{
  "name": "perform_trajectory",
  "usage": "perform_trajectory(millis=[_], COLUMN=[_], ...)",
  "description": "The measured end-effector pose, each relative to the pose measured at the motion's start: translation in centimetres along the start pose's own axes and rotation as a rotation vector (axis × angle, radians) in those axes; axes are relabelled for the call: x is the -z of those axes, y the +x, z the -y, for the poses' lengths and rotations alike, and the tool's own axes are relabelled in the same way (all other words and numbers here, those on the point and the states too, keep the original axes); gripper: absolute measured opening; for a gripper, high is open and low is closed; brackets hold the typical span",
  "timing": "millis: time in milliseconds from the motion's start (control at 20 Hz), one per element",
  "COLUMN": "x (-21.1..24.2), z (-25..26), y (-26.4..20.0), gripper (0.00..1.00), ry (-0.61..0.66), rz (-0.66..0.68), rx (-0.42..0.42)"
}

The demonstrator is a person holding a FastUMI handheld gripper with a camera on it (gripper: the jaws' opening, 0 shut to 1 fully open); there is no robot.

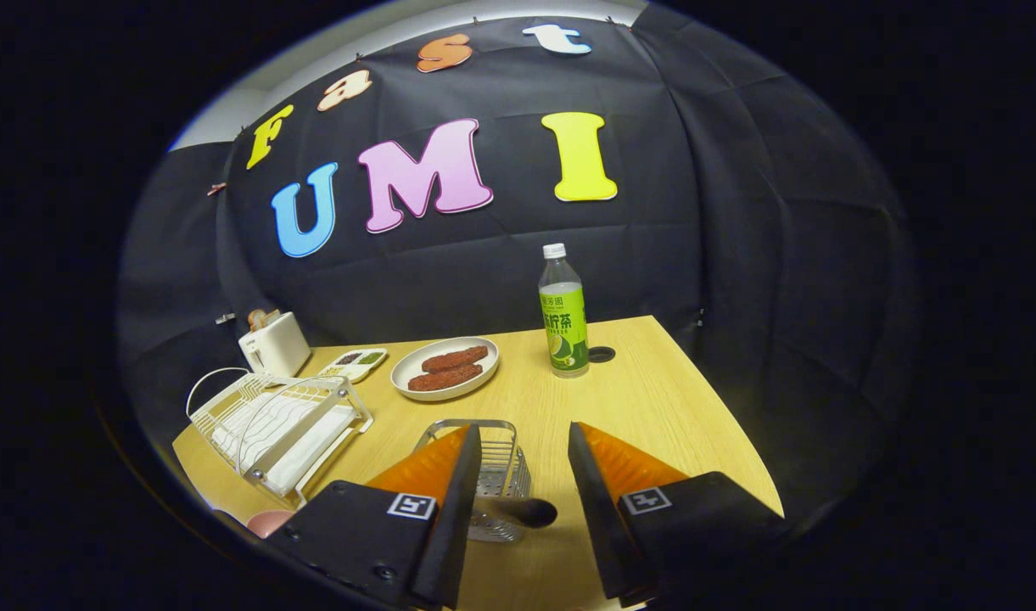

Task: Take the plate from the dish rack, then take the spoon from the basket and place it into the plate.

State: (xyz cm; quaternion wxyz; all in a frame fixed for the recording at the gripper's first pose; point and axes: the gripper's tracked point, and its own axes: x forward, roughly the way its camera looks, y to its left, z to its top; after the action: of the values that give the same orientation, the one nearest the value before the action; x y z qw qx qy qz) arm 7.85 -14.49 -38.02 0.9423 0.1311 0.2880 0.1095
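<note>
1. Gripper view, the step in hand: I judge I am on the spoon step. The white wire dish rack (276, 428) at the near left of the pale wooden table (653, 399) seems to hold no plate I can make out. A white oval plate (444, 367) lies flat further back, left of the green-labelled drink bottle (563, 314), with two brown pieces of food on it.
2. The task's thing: a dark rounded handle end (530, 512) — the spoon's, I take it — juts out of the small metal mesh basket (492, 475), just ahead of my fingers.
3. The next move, as I judge it: go lower and forward, bracket that handle, close, lift it clear of the basket wall, then carry it far-left to the plate.
4. My gripper (524, 475): its orange-and-black fingers stand wide apart — nothing held, nothing pressed. The left finger overlaps the basket, though I cannot tell whether it touches.
</note>
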Motion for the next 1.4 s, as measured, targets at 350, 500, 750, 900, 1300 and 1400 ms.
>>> perform_trajectory(millis=[350, 500, 750, 900, 1300, 1400], x=[0.6, 0.7, -0.2, -2.5, -10.3, -10.6], z=[-1.4, -2.5, -3.9, -4.4, -6.8, -8.8], y=[0.3, 0.3, 0.3, 0.2, -3.1, -4.3], gripper=[0.39, 0.3, 0.2, 0.2, 0.2, 0.2], ry=[-0.031, -0.027, -0.044, -0.055, -0.106, -0.093], rz=[-0.005, -0.015, -0.018, -0.001, 0.056, 0.044], rx=[-0.023, -0.045, -0.073, -0.073, -0.116, -0.156])
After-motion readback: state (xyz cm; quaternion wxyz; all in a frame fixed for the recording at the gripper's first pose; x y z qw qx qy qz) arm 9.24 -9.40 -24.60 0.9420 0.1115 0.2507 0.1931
